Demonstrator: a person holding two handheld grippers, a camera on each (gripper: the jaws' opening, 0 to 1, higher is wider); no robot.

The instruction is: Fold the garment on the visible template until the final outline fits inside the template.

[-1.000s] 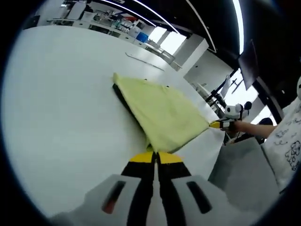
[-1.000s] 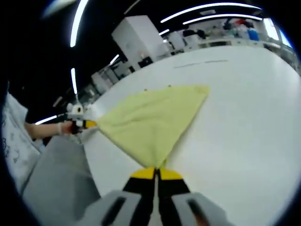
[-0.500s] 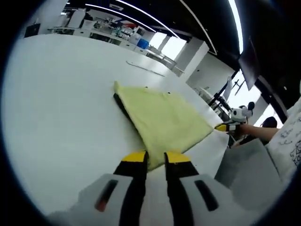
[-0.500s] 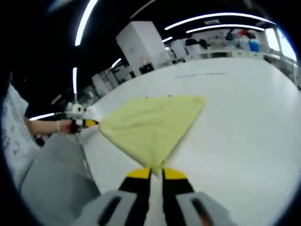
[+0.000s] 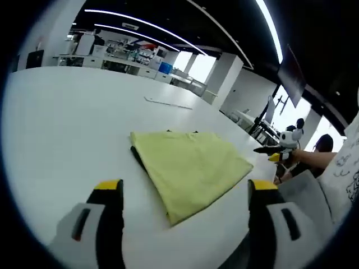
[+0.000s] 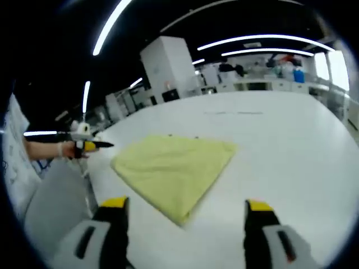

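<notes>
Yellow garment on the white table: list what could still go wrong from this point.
1. The yellow garment lies folded with a dark edge peeking out beneath its left side; the outline may not match the template.
2. Its near corner sits by the table's edge and could get dragged off.
3. Both grippers, left and right, are open wide; regrasping might loosen the fold.
</notes>
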